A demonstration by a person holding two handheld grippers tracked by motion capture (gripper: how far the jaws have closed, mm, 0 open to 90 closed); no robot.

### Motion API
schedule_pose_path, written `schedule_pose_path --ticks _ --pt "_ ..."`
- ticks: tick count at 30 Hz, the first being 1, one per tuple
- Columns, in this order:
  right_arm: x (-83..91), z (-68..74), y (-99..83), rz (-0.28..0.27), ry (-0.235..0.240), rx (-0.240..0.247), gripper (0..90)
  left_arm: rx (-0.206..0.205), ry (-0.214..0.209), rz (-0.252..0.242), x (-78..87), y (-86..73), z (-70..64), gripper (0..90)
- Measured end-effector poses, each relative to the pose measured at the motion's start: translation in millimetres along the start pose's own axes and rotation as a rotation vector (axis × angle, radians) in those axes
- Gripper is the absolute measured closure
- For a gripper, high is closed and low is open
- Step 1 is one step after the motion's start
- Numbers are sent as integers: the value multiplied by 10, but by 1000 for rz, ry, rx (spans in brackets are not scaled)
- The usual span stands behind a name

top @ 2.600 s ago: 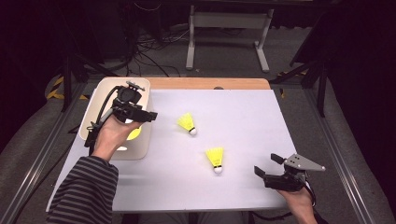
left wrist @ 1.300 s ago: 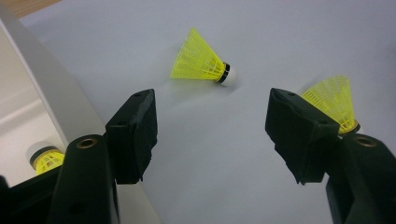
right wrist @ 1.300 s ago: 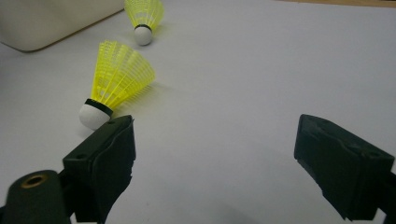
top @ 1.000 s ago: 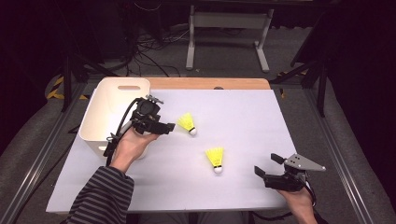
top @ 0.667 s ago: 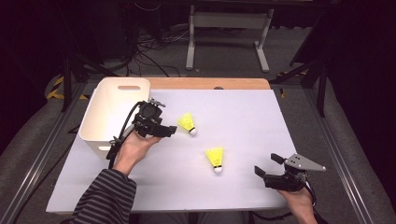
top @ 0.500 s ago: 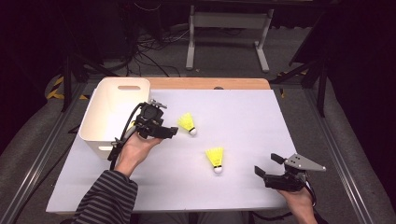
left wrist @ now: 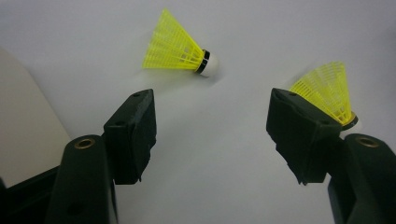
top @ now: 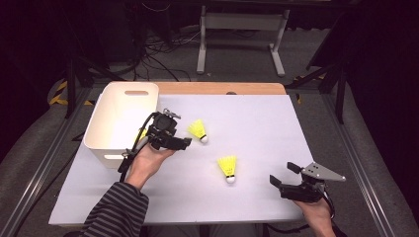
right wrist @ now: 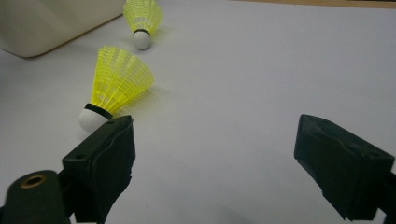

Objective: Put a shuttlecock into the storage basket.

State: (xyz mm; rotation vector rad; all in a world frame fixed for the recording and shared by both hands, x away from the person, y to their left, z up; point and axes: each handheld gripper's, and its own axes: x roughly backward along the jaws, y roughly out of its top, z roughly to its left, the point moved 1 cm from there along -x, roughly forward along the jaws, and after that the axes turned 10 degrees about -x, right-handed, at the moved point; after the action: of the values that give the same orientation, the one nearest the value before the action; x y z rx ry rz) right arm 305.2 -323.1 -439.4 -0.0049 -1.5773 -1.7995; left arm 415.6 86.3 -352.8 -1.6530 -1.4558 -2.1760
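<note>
Two yellow shuttlecocks with white corks lie on the white table. One shuttlecock (top: pixel 197 131) (left wrist: pixel 180 49) (right wrist: pixel 142 18) rests just right of my left gripper (top: pixel 180 134) (left wrist: pixel 210 126), which is open and empty, apart from it. The other shuttlecock (top: pixel 228 168) (right wrist: pixel 116 86) (left wrist: pixel 327 91) lies mid-table, left of my right gripper (top: pixel 282 174) (right wrist: pixel 215 140). That gripper is open and empty near the table's front edge. A bit of yellow (top: pixel 142 134) shows inside the white bin (top: pixel 123 91), mostly hidden behind the left gripper.
The white bin (left wrist: pixel 23 121) (right wrist: pixel 51 21) stands at the table's left side, close behind my left hand. A wooden strip (top: pixel 222 88) runs along the table's far edge. A metal stand (top: pixel 242 22) and cables are on the floor beyond.
My left gripper has left the bin and moved right across the table, stopping next to the nearer shuttlecock. The right gripper and both shuttlecocks have stayed put.
</note>
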Motion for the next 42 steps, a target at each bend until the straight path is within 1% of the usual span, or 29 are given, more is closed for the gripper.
schedule_pose_path --ticks 4,10,12,14,15,16,19,22,27,29,30,31,42 --pt "0 1 0 -1 2 1 129 10 0 -1 -18 -21 -15 341" --pt "0 6 2 -4 5 2 129 -4 9 1 -30 -34 -50 340" --pt "2 6 -1 -1 4 1 129 -5 11 5 -33 -37 -55 338" --pt "8 4 -1 -4 4 3 129 2 9 -3 -38 -44 -57 336" --pt "6 1 -1 -3 3 1 129 -5 15 0 -40 -48 -53 336" --pt "3 0 -1 -3 5 -2 129 6 7 0 -50 -54 -64 335" --pt "-7 8 0 0 5 5 129 8 5 1 -73 -64 -84 333" --pt "-1 6 -1 0 5 2 129 -8 8 4 -96 -65 -119 330" --pt "-1 5 -6 1 5 4 129 -9 1 10 -158 -57 -156 327" --pt "0 7 -6 1 6 6 129 -20 11 19 -197 -52 -162 326" --pt "1 9 -6 1 7 9 129 -8 4 17 -216 -51 -170 325" --pt "2 11 -6 2 9 12 130 -9 1 16 -229 -48 -167 325" --pt "9 12 -7 -1 9 8 129 14 11 16 -369 2 -105 323"
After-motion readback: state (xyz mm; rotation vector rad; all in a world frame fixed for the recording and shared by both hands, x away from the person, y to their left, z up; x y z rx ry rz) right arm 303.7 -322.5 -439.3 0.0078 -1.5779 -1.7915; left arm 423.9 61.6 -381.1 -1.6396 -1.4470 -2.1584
